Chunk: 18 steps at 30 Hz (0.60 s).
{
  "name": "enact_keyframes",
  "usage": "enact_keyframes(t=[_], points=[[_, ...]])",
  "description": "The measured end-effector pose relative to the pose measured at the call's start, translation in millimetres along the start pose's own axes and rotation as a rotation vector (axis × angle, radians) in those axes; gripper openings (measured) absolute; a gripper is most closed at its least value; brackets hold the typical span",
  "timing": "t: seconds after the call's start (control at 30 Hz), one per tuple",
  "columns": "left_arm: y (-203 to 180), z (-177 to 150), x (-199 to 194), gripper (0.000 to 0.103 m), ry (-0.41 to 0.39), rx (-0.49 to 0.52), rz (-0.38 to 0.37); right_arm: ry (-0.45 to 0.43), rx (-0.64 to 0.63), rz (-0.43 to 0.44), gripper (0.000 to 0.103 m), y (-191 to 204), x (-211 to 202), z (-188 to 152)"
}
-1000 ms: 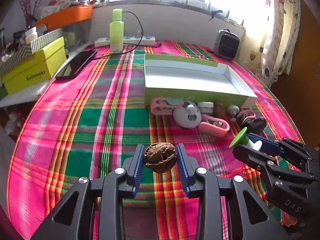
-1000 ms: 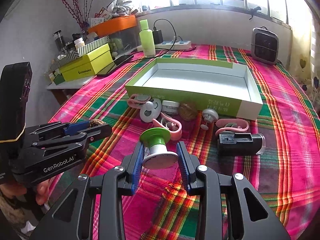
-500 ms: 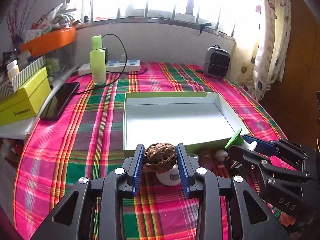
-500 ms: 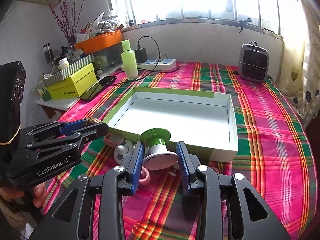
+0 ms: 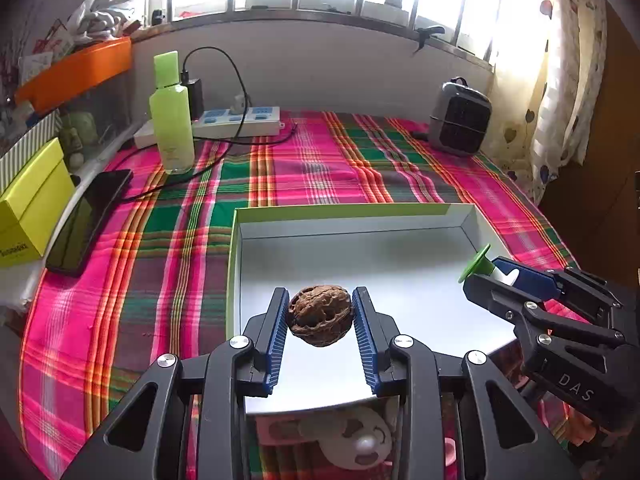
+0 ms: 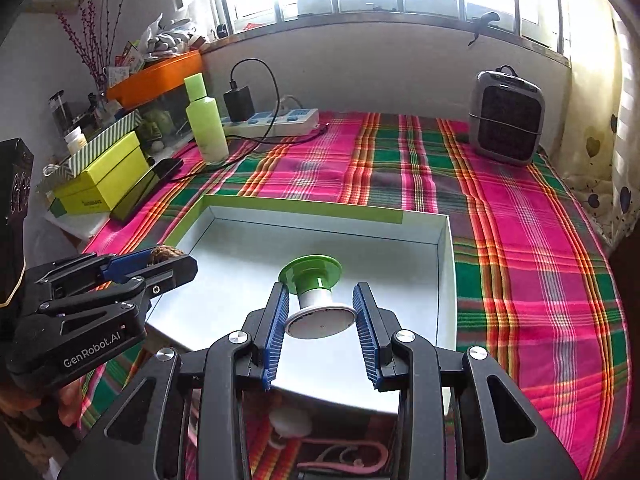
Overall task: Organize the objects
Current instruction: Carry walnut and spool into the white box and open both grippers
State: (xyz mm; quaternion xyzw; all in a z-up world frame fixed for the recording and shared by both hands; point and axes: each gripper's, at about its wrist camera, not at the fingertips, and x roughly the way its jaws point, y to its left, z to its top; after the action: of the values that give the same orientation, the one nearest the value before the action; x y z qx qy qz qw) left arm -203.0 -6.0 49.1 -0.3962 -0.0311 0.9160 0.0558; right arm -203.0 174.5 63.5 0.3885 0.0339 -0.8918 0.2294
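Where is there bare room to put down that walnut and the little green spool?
The white floor of the open box is bare, under the walnut and green-topped spool. Bare cloth also lies between the box's far wall, the power strip and the heater. Below the box's near edge it is crowded with small pink and white items.

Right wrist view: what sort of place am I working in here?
Likely a home room, at a table by a window. A plaid tablecloth covers it; a power strip with a charger, a small heater and cluttered shelves sit along the wall.
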Motion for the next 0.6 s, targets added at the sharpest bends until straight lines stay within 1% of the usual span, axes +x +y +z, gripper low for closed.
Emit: enact_keyframes(t=[0.37,0.47,0.6], points=[[6.0,23.3,43.9,0.031,0.066,-0.004,0.021,0.082,0.008,-0.023,0.035,-9.7,44.4,18.6],[10.1,28.3,52.7,0.031,0.08,-0.023,0.017,0.095,-0.002,-0.029,0.035,-10.3,52.3,23.9],[13.7,31.9,61.9,0.031,0.093,-0.028,0.034,0.105,-0.008,-0.036,0.035,-11.1,59.7,31.6]])
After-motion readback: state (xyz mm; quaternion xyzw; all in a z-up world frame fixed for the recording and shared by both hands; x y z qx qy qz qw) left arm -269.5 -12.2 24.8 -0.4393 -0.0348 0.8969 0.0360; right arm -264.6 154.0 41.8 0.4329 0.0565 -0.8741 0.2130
